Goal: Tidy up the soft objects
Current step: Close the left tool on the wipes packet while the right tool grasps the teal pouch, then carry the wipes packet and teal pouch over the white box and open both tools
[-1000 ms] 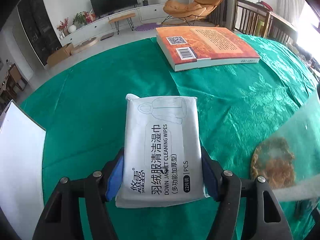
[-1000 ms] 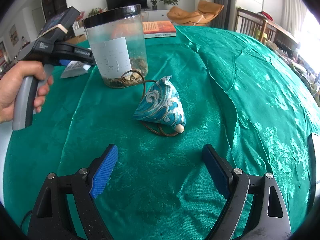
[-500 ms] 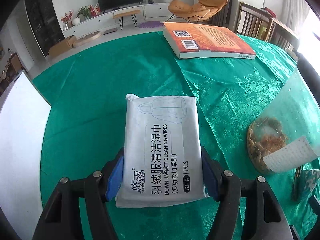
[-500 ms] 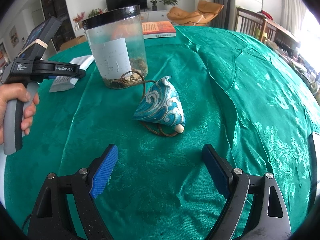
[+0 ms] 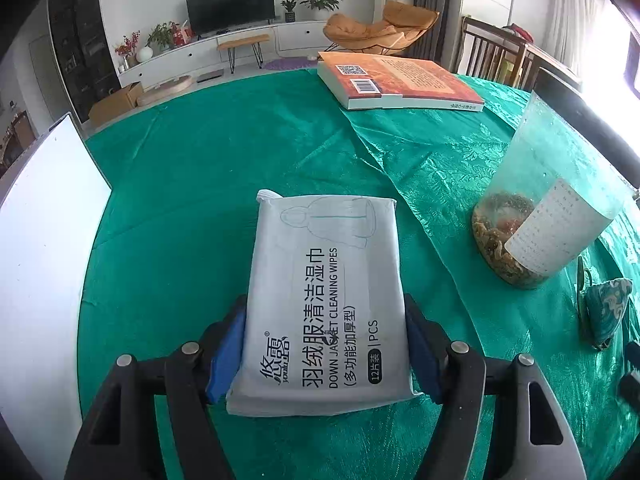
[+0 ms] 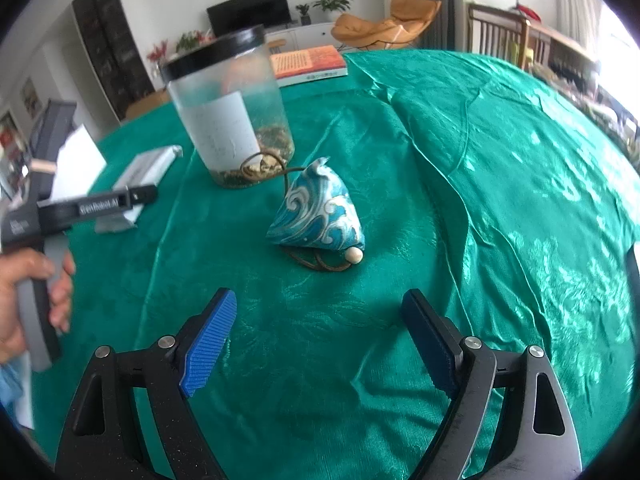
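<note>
Since a second ago your left gripper [image 5: 324,354] has carried the wipes pack [image 5: 326,300] across the surface [image 5: 192,184], so the jar [image 5: 556,208] and the pouch [image 5: 606,308] now show at its right, where before only the jar's blurred base peeked in. Its jaws have just eased slightly wider, yet the ribbed blue pads [image 5: 226,360] still sit flush against both long edges of the pack and hold it above the cloth.

That surface is round and draped in glossy green damask, creased into long ridges. At its left rim stands a flat white board [image 5: 40,248]. Far across lies a thick paperback book [image 5: 400,80] with an orange cover and a barcode. The jar is a tall frosted plastic cylinder with a black lid and a paper label, brownish dried bits filling its bottom.

The wipes pack is a soft, flat, grey-white plastic pillow printed "DOWN JACKET CLEANING WIPES". The pouch is a small pyramid of blue brocade with white wave swirls, a brown cord and a pale bead [image 6: 354,256] at its foot, lying just in front of the jar.

Your right gripper [image 6: 318,340] hovers before the pouch, spread wide and holding nothing.
</note>
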